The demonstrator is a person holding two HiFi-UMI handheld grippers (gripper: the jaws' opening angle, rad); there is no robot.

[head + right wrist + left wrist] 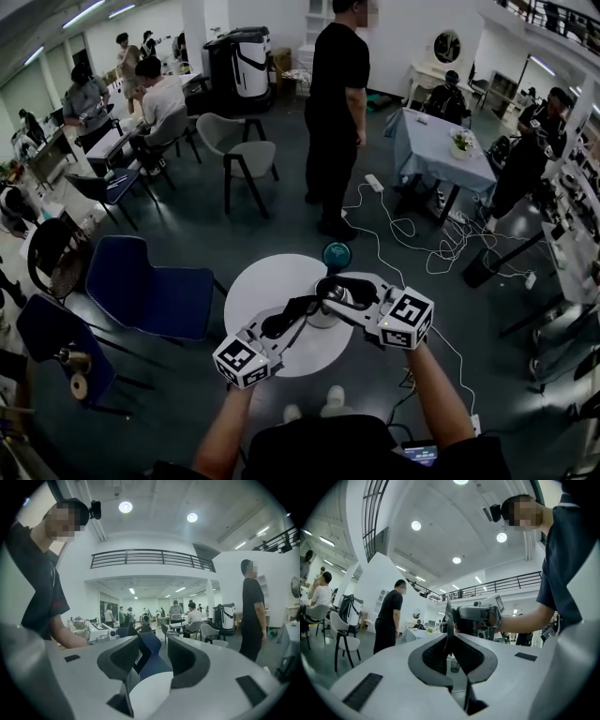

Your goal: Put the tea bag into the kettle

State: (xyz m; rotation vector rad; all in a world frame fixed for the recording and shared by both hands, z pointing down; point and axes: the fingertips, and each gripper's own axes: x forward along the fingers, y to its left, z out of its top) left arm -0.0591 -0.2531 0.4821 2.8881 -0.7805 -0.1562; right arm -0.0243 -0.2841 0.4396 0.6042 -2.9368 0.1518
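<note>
One tea bag (448,617), pinched in left gripper (450,643); right gripper (153,645) spread wide

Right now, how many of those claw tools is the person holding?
2: the left gripper, pinching a thin sheet, and the right gripper, open, both over the round white table.

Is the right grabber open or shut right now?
Open. The right gripper shows its jaws well apart in its own view, a blue chair visible through the gap.
</note>
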